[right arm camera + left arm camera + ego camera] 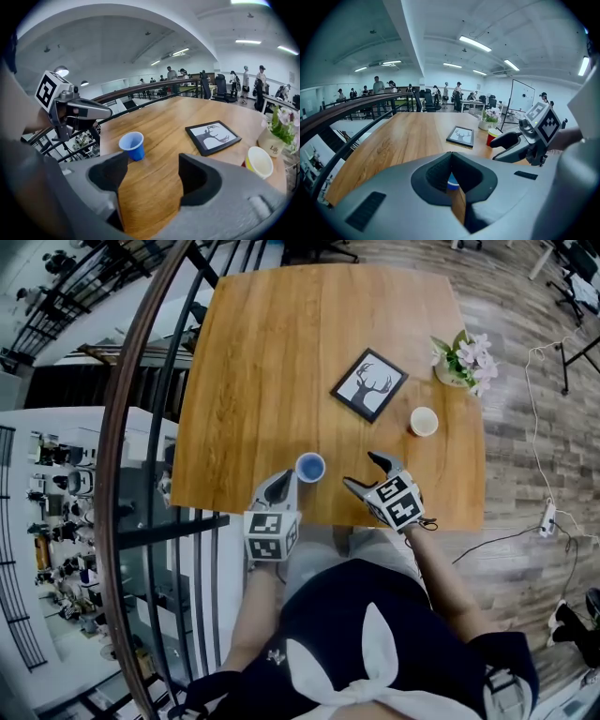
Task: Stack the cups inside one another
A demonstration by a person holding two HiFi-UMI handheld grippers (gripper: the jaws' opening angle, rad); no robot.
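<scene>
Blue cup (310, 467) beside left claw (283, 478)

Bright, even overhead light; heavy fisheye edge warping.

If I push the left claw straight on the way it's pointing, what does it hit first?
Most likely the blue cup: the left claw points at it from close by, and its own view shows the cup dead ahead. The exact gap is unclear.
</scene>
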